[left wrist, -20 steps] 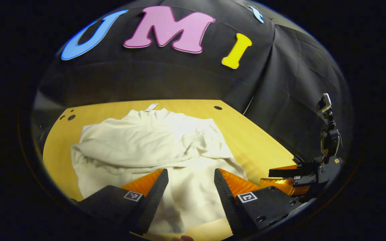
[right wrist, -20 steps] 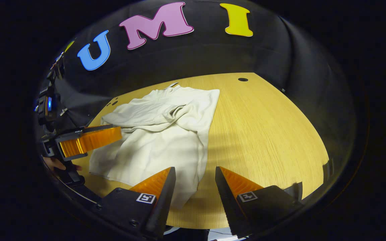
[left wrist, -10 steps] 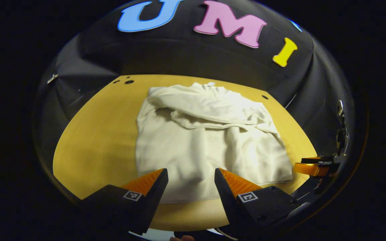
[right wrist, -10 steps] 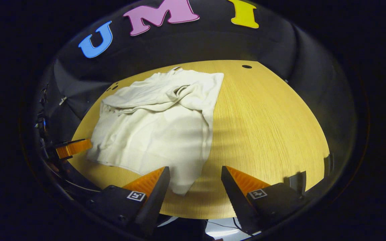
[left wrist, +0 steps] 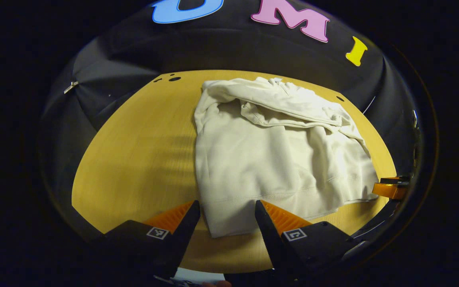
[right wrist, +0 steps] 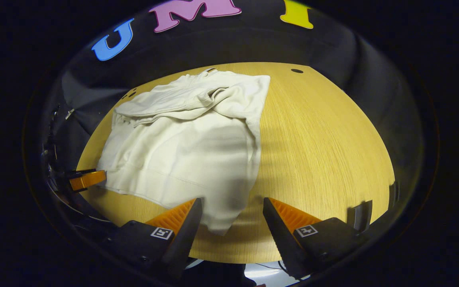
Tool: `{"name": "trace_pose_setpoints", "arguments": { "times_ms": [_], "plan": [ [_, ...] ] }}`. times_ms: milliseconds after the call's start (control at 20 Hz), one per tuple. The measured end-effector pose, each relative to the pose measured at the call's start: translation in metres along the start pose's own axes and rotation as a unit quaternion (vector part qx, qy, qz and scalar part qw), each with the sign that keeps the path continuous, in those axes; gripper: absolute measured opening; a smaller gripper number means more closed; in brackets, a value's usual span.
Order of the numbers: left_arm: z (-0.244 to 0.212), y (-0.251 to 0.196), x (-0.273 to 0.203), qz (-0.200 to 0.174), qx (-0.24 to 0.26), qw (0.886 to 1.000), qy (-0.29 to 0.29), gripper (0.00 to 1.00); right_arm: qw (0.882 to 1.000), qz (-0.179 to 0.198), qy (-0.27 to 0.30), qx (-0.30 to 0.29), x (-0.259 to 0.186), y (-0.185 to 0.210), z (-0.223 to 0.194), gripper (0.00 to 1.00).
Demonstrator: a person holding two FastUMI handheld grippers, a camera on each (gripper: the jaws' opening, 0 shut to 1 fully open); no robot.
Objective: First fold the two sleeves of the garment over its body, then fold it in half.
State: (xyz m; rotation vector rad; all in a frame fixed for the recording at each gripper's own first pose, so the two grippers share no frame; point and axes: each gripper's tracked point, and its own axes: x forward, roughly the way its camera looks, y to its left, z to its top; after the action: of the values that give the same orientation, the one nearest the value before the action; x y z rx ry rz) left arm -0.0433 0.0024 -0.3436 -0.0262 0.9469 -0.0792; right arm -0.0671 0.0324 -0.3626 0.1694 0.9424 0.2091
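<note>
In the left gripper view, my left gripper [left wrist: 227, 213] sits at the bottom centre of the frame, fingers spread and gripping nothing. The near corner of the garment [left wrist: 269, 159] lies between and just beyond them. I judge I am lined up on that hem corner so I can pinch it for the fold in half.

In the right gripper view, my right gripper [right wrist: 232, 213] is at the bottom centre too, fingers apart and empty, with the other hem corner drooping into the gap between them. Both tools seem placed one at each near corner, so the hem could be carried together toward the collar.

The garment is a pale top spread on the table [left wrist: 134, 151]; it fills the middle and right of the left gripper view, and the upper left to centre of the right gripper view. Toward the top of each frame, both sleeves [left wrist: 289, 109] appear already folded across the chest, bunched rather than flat, which suggests the sleeve step is done.

Hard to make out: whether either finger touches the cloth. The sleeve cuffs are lost in the bunching. At the right edge of the left gripper view, my right gripper is cut off.
</note>
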Motion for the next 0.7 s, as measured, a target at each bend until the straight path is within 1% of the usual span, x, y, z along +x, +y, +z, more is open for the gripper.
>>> {"name": "trace_pose_setpoints", "arguments": {
  "times_ms": [100, 150, 200, 250, 300, 350, 400, 450, 550, 600, 650, 700],
  "plan": [
    [0.000, 0.002, 0.002, 0.004, 0.014, 1.000, -0.002, 0.91, 1.000, -0.003, 0.008, -0.014, 0.008, 0.003, -0.003, 0.95],
    [-0.002, 0.002, 0.009, 0.005, 0.024, 1.000, -0.001, 0.92, 0.999, -0.012, 0.013, -0.028, 0.011, 0.001, -0.005, 0.95],
    [0.001, 0.000, 0.011, 0.004, 0.030, 1.000, -0.005, 0.93, 0.999, -0.017, 0.007, -0.046, 0.015, 0.002, -0.001, 0.96],
    [-0.001, 0.001, 0.011, 0.008, 0.023, 1.000, -0.004, 0.94, 0.998, -0.018, 0.010, -0.056, 0.013, 0.005, -0.002, 0.95],
    [0.000, 0.001, 0.010, 0.010, 0.018, 1.000, -0.008, 0.94, 0.998, -0.015, 0.007, -0.052, 0.015, 0.007, -0.002, 0.95],
    [-0.002, -0.001, 0.010, 0.005, 0.023, 1.000, -0.007, 0.93, 0.999, -0.013, 0.006, -0.049, 0.016, 0.012, -0.002, 0.93],
    [-0.001, -0.008, 0.012, -0.011, 0.034, 0.999, -0.010, 0.90, 0.999, -0.002, 0.006, -0.054, 0.017, 0.018, -0.003, 0.77],
    [-0.002, -0.015, 0.011, -0.024, 0.038, 0.999, -0.009, 0.67, 0.998, 0.017, 0.003, -0.058, 0.017, 0.027, -0.002, 0.67],
    [-0.002, -0.018, 0.013, -0.027, 0.051, 0.998, 0.002, 0.19, 0.997, 0.017, 0.001, -0.071, 0.018, 0.031, -0.004, 0.16],
    [-0.003, -0.018, 0.013, -0.028, 0.064, 0.997, 0.012, 0.19, 0.997, 0.024, 0.004, -0.079, 0.016, 0.032, -0.004, 0.11],
    [0.000, -0.019, 0.012, -0.032, 0.068, 0.997, 0.015, 0.15, 0.996, 0.029, 0.007, -0.079, 0.014, 0.032, -0.004, 0.11],
    [-0.001, -0.017, 0.010, -0.034, 0.065, 0.997, 0.025, 0.13, 0.997, 0.035, 0.007, -0.072, 0.009, 0.031, -0.003, 0.11]
  ]
}}
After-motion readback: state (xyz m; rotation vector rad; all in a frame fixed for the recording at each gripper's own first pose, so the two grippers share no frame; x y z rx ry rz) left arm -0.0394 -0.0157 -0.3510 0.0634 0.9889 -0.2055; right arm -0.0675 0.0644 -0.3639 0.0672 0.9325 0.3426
